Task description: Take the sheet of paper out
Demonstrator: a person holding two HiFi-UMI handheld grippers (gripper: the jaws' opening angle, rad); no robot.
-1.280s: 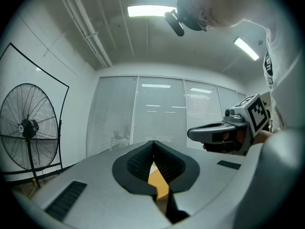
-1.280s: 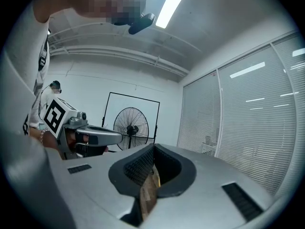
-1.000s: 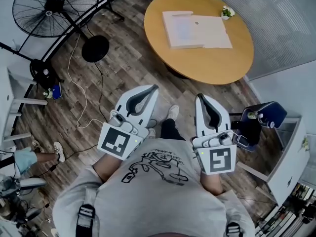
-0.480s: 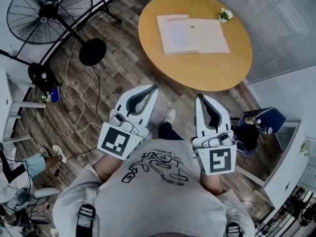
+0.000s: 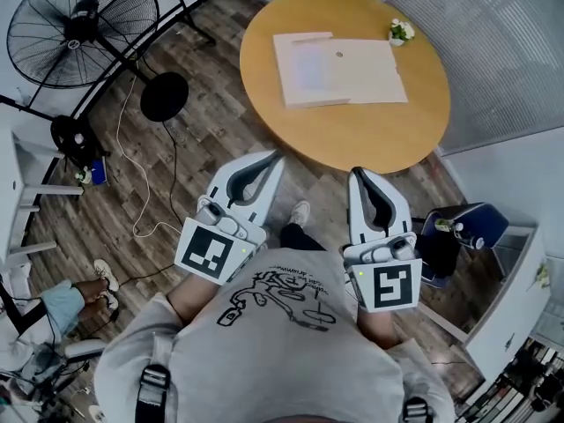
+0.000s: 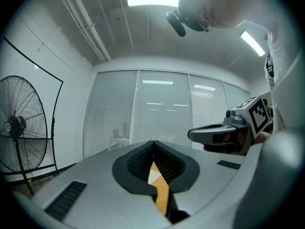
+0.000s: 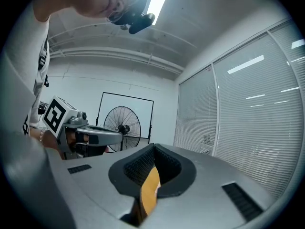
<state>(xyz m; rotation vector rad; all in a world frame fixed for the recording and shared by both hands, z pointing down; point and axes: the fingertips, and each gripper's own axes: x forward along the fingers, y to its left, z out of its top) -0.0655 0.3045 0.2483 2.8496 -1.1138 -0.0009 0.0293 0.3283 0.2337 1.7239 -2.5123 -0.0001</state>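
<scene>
Wooden and round, the worktop (image 5: 352,139) is carrying the sheet of paper (image 5: 304,67) well ahead of us. We are holding the left hand-held gripper (image 5: 275,157) and the right hand-held gripper (image 5: 356,174) pressed together, empty, well apart from it.

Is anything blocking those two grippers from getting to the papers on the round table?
Nothing visible does. Only wood floor and tabletop lie between the left gripper, the right gripper and the papers; the little plant sits beyond them.
</scene>
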